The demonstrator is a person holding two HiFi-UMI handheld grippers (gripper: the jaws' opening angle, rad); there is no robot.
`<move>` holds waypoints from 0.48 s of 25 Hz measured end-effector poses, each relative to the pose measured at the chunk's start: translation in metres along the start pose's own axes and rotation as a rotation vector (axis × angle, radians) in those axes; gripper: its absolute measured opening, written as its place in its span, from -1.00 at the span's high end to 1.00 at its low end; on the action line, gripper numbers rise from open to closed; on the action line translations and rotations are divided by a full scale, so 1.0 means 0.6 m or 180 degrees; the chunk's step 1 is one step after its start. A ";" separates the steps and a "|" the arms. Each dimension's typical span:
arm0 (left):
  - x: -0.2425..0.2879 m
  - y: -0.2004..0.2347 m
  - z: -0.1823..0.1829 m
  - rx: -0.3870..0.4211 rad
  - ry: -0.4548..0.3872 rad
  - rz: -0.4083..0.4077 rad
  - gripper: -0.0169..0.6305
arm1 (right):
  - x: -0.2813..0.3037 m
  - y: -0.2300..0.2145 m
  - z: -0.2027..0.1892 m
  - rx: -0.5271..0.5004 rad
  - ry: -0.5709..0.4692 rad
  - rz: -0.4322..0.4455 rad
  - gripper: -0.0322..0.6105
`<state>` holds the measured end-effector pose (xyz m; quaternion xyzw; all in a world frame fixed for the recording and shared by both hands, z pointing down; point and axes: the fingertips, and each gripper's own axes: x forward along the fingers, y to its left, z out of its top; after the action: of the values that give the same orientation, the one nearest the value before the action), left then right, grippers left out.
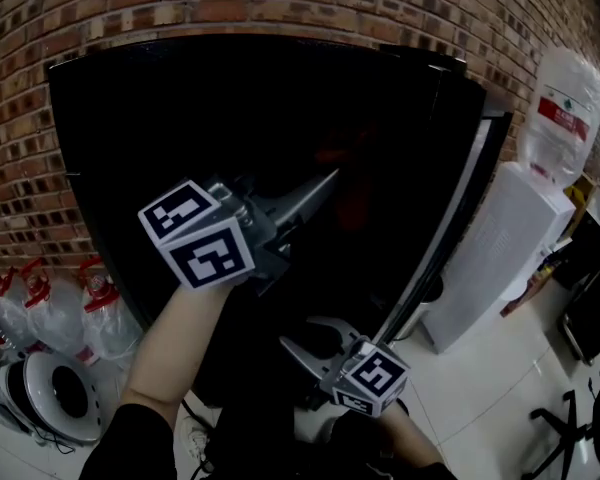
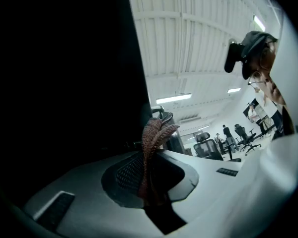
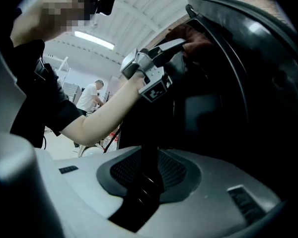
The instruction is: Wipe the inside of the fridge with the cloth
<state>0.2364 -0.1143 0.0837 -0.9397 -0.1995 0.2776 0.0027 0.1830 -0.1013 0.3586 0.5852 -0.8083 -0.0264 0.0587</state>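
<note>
Left gripper [image 1: 325, 180] noted with jaws pressed together on the cloth [image 2: 150, 148], a brownish-red knit fold that stands up out of the pinch and flops over at its top. The gripper is tilted upward, tips aimed up and to the right in the head view, with its marker cube [image 1: 198, 233] at the hand end. It is carried on a bare left forearm [image 1: 175, 353] that rises steeply from the lower left, with a dark sleeve [image 1: 130, 443] at the upper arm. Tips and cloth are set against the black fridge [image 1: 180, 118]. In the right gripper view the cloth is seen at the upper part of the fridge's dark front, touching or just off it, not resolved. The interior is too dark to be read. The fridge door [image 1: 455, 198] is found swung open at the right, its pale edge strip running down toward the right gripper [image 1: 296, 330]. That gripper is held low near the foot of the door, pointed up and left. Its jaws are seen slightly apart, only a dark band between them, nothing made out in it. A brick wall [image 1: 40, 88] is recorded behind the fridge, a water dispenser [image 1: 500, 238] just beyond the door
</note>
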 end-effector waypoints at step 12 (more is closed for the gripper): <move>0.031 0.057 0.045 0.0488 0.0148 0.0281 0.79 | 0.068 -0.021 0.014 0.0017 -0.0072 -0.0036 0.58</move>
<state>0.2491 -0.1416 0.0471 -0.9509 -0.1359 0.2700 0.0670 0.1816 -0.1444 0.3517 0.5896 -0.8057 -0.0312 0.0478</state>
